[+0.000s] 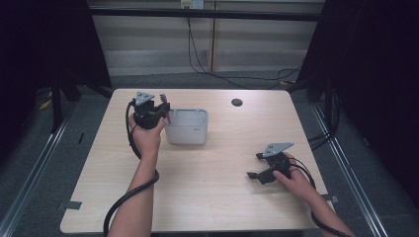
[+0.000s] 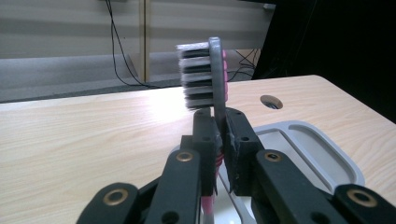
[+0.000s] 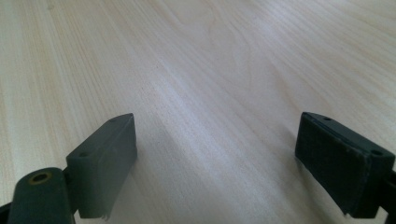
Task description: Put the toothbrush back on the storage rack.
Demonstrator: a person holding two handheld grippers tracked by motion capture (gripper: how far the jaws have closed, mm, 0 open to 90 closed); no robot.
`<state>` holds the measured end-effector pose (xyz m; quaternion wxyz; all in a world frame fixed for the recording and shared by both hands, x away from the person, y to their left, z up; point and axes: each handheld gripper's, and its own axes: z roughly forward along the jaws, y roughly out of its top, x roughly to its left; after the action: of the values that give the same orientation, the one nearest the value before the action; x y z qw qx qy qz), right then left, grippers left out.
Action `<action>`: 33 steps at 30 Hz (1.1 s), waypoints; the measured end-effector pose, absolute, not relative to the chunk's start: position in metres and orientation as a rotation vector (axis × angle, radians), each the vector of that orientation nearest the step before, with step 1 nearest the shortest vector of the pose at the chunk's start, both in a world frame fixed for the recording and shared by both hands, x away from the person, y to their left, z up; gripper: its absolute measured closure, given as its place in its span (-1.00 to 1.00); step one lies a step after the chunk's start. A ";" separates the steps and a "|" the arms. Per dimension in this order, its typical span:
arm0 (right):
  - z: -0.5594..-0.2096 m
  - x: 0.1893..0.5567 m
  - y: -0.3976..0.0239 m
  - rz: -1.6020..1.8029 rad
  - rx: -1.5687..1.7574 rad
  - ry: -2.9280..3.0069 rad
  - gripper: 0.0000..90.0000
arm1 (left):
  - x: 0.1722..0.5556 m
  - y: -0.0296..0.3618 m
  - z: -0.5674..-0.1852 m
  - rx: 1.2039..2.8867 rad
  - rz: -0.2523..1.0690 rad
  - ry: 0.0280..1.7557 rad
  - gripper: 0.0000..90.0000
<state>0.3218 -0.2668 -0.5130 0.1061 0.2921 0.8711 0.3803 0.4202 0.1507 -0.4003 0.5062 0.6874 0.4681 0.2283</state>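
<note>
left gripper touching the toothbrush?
Touching. The left gripper view shows the left gripper clamped with both jaws against the neck of the toothbrush, no gap, below its bristles.

toothbrush [image 2: 215, 74] handle hidden between claw jaws, grey tub [image 2: 317, 149] cut off at frame edge

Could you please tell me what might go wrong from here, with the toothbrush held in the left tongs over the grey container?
1. The left tongs pinch the toothbrush only at its thin neck below the bristles; it could pivot or slip.
2. It hangs at the near wall of the grey container; released here, the handle may catch the rim and tip out.
3. The right tongs, open over bare table, cannot steady the light container if it is nudged.
</note>
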 end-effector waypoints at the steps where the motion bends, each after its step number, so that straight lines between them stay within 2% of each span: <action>1: -0.513 0.322 -0.267 1.120 0.861 2.566 -0.72 | 0.420 0.151 -0.401 1.659 0.551 1.128 0.86; 33: -0.513 0.322 -0.267 1.118 0.860 2.566 -0.72 | 0.411 0.151 -0.413 1.673 0.544 1.141 0.86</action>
<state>0.3216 -0.2667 -0.5129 0.1064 0.2922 0.8713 0.3798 0.4111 0.1506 -0.4130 0.4992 0.6913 0.4714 0.2250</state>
